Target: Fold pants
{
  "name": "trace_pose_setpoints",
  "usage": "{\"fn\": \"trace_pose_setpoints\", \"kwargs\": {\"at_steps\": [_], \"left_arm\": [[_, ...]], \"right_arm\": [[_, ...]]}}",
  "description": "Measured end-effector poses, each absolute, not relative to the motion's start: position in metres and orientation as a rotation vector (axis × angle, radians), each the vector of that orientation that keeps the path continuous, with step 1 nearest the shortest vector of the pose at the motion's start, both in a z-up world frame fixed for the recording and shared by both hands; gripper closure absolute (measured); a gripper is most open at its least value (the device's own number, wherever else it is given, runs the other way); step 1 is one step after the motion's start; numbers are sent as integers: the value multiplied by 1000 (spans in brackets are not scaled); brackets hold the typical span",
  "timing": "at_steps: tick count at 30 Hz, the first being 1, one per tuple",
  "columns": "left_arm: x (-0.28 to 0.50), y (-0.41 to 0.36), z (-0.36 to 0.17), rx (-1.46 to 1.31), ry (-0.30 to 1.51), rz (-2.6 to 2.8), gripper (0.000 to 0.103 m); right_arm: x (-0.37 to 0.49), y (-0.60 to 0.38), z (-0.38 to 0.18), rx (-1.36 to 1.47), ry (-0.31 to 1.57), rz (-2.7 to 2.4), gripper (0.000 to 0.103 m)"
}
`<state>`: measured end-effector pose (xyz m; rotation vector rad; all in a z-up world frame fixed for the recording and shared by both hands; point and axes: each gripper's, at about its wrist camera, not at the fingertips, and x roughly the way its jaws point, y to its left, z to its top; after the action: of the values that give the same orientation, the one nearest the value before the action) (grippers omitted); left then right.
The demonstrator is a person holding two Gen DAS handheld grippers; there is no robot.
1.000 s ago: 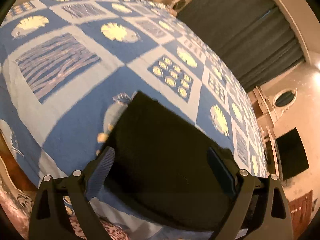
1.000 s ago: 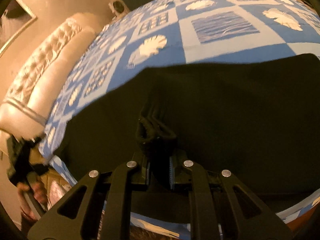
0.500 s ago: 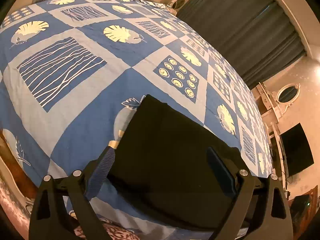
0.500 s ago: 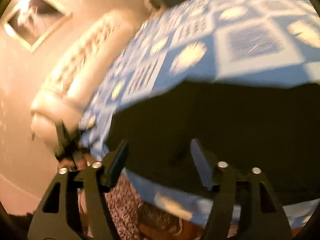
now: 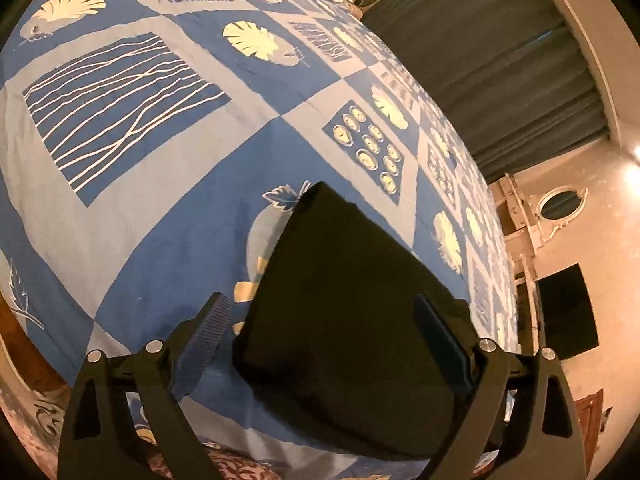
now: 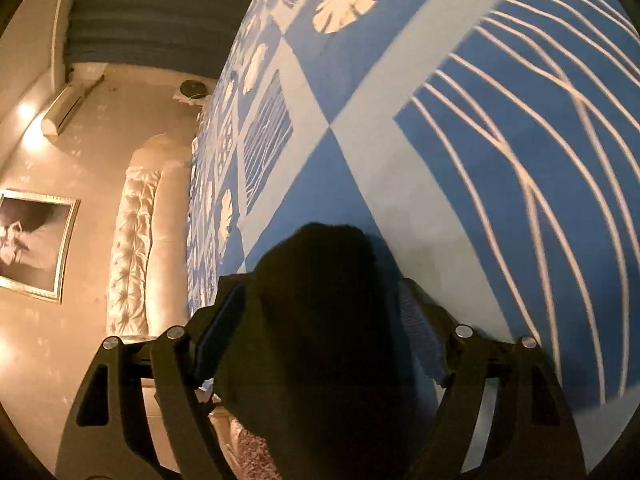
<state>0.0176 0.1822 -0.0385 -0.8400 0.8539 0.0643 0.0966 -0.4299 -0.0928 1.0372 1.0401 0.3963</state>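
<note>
The black pants point(image 5: 344, 304) lie folded into a flat dark rectangle near the front edge of the bed. In the left wrist view my left gripper point(image 5: 322, 340) is open and empty, raised over the pants' near part. In the right wrist view my right gripper point(image 6: 320, 320) is open, with its fingers on either side of a dark fabric end point(image 6: 320, 304). That view is tilted, and whether the fingers touch the fabric is not clear.
The bed cover point(image 5: 160, 120) is blue and pale patchwork with leaf and line prints. A padded cream headboard point(image 6: 136, 248) and a framed picture point(image 6: 32, 240) stand at one side. Dark curtains point(image 5: 500, 52), a round mirror point(image 5: 560, 204) and a dark screen point(image 5: 568, 316) line the far wall.
My right gripper let go of the bunched fabric, opened, and swung to a new, tilted angle over the pants' end. My left gripper stayed open and drew back slightly.
</note>
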Motion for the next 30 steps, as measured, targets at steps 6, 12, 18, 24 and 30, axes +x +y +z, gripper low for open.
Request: {"fn": "trace_pose_setpoints", "kwargs": {"at_steps": [6,12,18,24,30], "left_arm": [[17,184,-46,-856,873,74,12],[16,186,-48,-855,885,52,12],[15,187,-48,-873,877,45,12],[16,183,-48,-864,885,32,12],[16,184,-46,-868,873,8,12]], "right_arm": [[117,-421,-83,838,1084,359,77],[99,-435,-91,947,1082,406,54],[50,-445,-87,952,1123,486,40],[26,-441,-87,893,1175,534,42],[23,-433,-90,768,1208,494,78]]}}
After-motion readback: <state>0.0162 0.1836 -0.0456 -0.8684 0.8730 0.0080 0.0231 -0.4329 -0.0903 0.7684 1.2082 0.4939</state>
